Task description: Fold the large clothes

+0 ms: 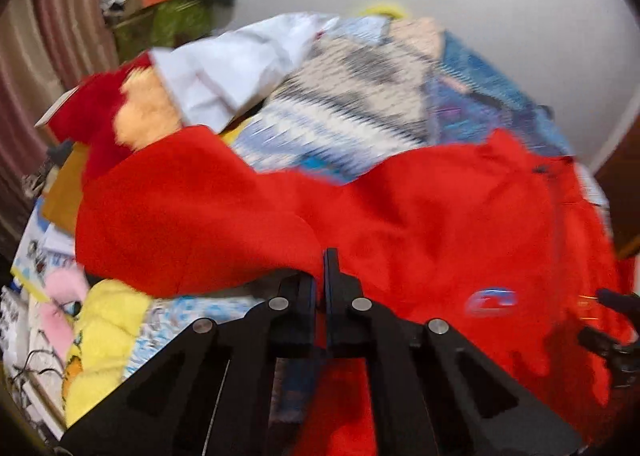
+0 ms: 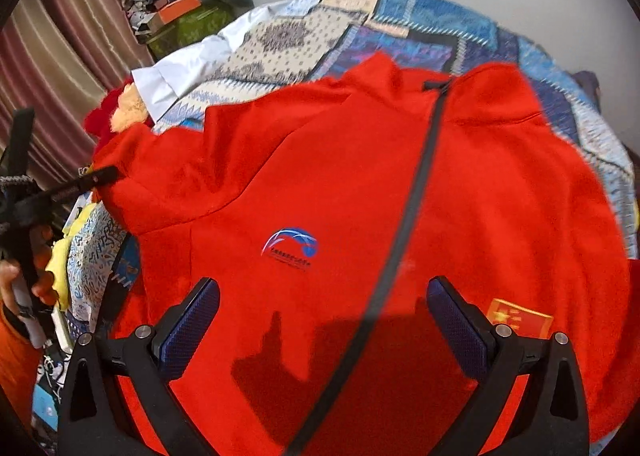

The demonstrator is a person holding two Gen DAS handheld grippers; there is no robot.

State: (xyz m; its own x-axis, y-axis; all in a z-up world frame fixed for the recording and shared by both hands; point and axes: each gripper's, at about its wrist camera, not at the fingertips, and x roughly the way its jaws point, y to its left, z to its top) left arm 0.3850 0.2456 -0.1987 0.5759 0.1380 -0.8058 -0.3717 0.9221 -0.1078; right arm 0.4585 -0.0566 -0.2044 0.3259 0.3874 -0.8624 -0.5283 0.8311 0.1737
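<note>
Right wrist view, foreground: right gripper (image 2: 323,320), jaws spread wide w/ nothing between them, hovering over the lower front of the red jacket (image 2: 360,184). The jacket lies front-up on the bed, over a patterned blue-and-cream bedspread (image 2: 460,28); a dark zipper (image 2: 416,192) runs bottom to collar, w/ a round blue-white logo (image 2: 290,243) on one side and a small red flag patch (image 2: 520,319) on the other.

Left wrist view (motion-blurred): left gripper (image 1: 322,276), jaws closed tight on a fold of the red jacket's sleeve-side fabric, which looks raised off the bedspread at the left edge. In the right wrist view the same gripper shows at far left, a hand (image 2: 24,284) on its handle.

Beyond: white garment (image 2: 188,68), red-and-tan plush item (image 2: 120,112), cluttered pile w/ an orange box (image 2: 180,8), striped curtain (image 2: 60,56), pale wall.
</note>
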